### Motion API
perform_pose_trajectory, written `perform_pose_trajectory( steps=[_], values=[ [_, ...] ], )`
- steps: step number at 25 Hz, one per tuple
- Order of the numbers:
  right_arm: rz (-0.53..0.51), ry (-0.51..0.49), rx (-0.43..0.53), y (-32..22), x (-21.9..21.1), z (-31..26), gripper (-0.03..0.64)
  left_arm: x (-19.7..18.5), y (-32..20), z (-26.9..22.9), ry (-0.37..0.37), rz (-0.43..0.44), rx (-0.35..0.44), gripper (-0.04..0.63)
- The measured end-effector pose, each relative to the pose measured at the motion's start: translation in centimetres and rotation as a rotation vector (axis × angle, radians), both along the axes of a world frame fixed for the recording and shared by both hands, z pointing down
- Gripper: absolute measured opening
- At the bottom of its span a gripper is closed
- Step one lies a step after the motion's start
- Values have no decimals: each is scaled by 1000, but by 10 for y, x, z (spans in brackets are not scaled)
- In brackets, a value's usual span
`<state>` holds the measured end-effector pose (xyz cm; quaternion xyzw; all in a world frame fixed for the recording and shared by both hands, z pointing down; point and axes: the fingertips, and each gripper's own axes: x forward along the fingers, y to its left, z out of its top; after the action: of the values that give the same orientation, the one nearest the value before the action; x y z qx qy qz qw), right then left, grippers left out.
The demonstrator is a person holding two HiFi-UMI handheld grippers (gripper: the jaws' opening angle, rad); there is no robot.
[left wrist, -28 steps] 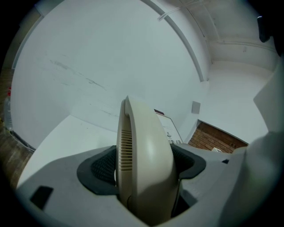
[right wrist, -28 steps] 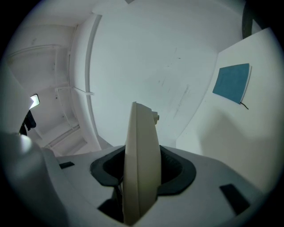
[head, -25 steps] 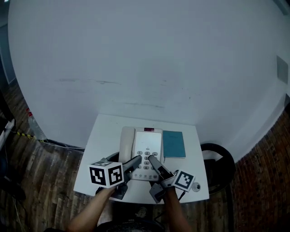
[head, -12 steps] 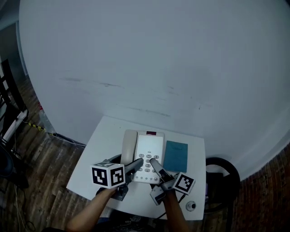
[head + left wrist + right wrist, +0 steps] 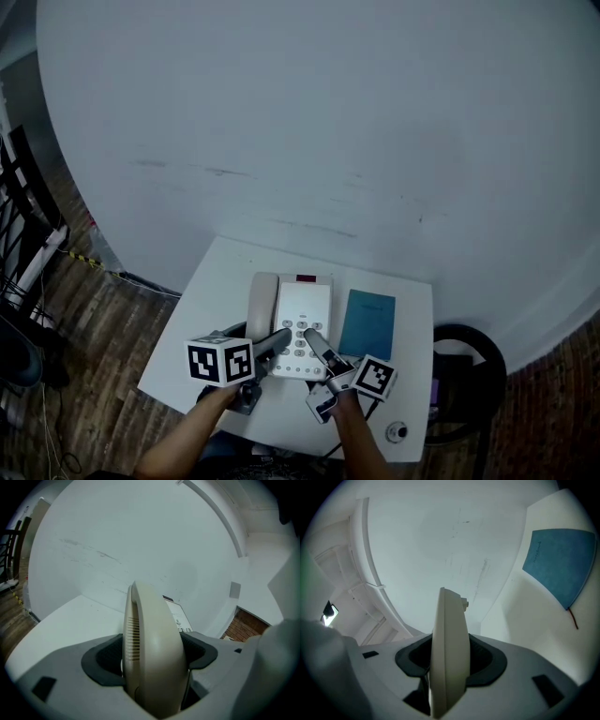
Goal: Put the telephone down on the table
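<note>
**White table, telephone clamped from both sides**

White table (image 5: pixel 214 309) against a pale wall (image 5: pixel 328 112) is the setting, but start at the jaws. The left gripper (image 5: pixel 151 662) is closed firmly on the cream handset (image 5: pixel 149 620), whose slotted earpiece fills the gap between the dark pads. The right gripper (image 5: pixel 449 663) is likewise clamped tight, on the thin near edge of the telephone (image 5: pixel 302 317) body. Neither has any slack showing.

From the head view, the telephone sits over the middle of the table, keypad up, handset along its left side, with both grippers meeting at its near end. A blue notebook (image 5: pixel 367 323) lies just beside it on the right, apart from it. Wooden floor (image 5: pixel 84 375) surrounds the table.

As for progress: the telephone is low over the tabletop and squarely placed, so the setting-down looks nearly finished (whether its underside is fully resting on the surface cannot be told from these angles). What remains, by my reading, is settling it flat if needed, then opening both sets of jaws and drawing the grippers away.
</note>
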<state>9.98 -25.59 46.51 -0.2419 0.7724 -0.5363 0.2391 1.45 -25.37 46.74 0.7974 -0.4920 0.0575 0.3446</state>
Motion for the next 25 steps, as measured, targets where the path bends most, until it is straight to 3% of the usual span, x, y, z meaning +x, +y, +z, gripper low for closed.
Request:
perform_pose_trajectory(
  steps=[7, 25],
  values=[
    [30, 28, -46, -22, -8, 28, 190, -7, -23, 30, 21, 30, -60, 379],
    [167, 88, -271, -97, -28, 126, 192, -29, -110, 125, 49, 147, -245, 377]
  ],
)
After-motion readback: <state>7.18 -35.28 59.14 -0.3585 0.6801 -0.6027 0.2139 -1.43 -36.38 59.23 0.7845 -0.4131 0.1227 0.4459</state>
